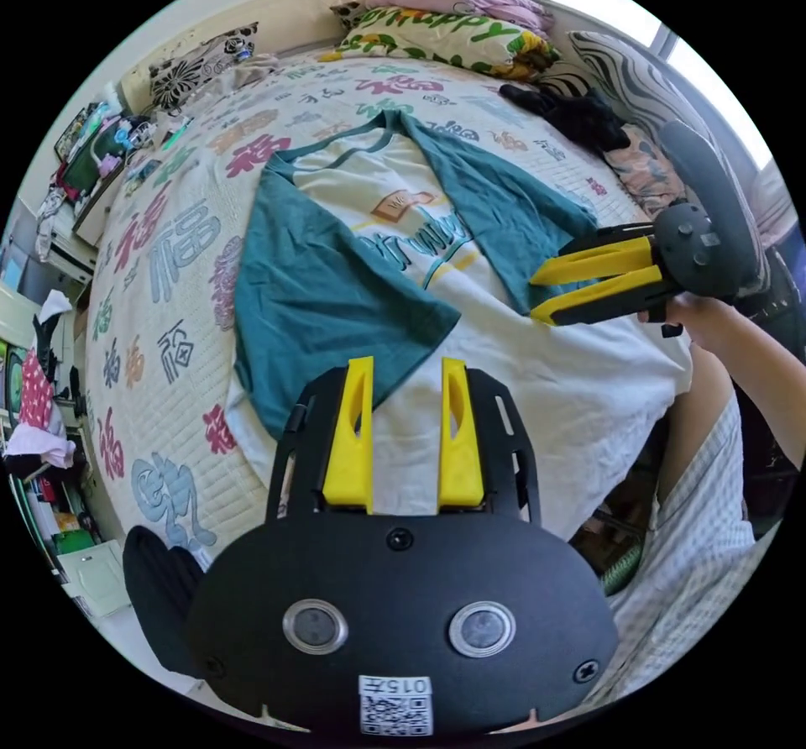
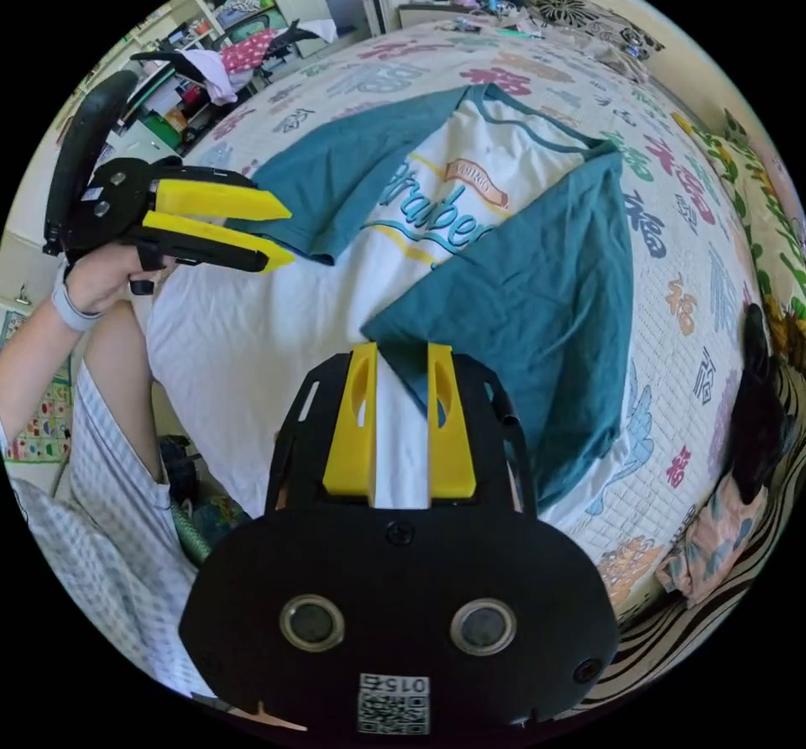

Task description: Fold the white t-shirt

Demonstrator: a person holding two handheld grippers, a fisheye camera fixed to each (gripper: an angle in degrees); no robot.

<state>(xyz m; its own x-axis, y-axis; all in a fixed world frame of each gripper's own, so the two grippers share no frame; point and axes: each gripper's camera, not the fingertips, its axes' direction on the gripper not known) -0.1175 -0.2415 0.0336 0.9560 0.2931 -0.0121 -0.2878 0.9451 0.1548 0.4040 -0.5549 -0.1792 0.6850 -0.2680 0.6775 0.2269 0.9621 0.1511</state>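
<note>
the white t-shirt [image 1: 504,379] with teal sleeves lies flat on the patterned bedspread [image 1: 168,254], both sleeves folded inward; the left gripper [image 1: 407,379] and right gripper [image 2: 401,367] hover over it, jaws parted, grasping nothing

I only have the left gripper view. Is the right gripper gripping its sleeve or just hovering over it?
Observer: It isn't gripping. In the right gripper view, the right gripper is open, and the tip of the teal sleeve shows in the gap.
Operator: Is that sleeve lying flat?
Observer: It looks smooth, laid across the white t-shirt. A white strip peeks out beyond its outer edge.
</note>
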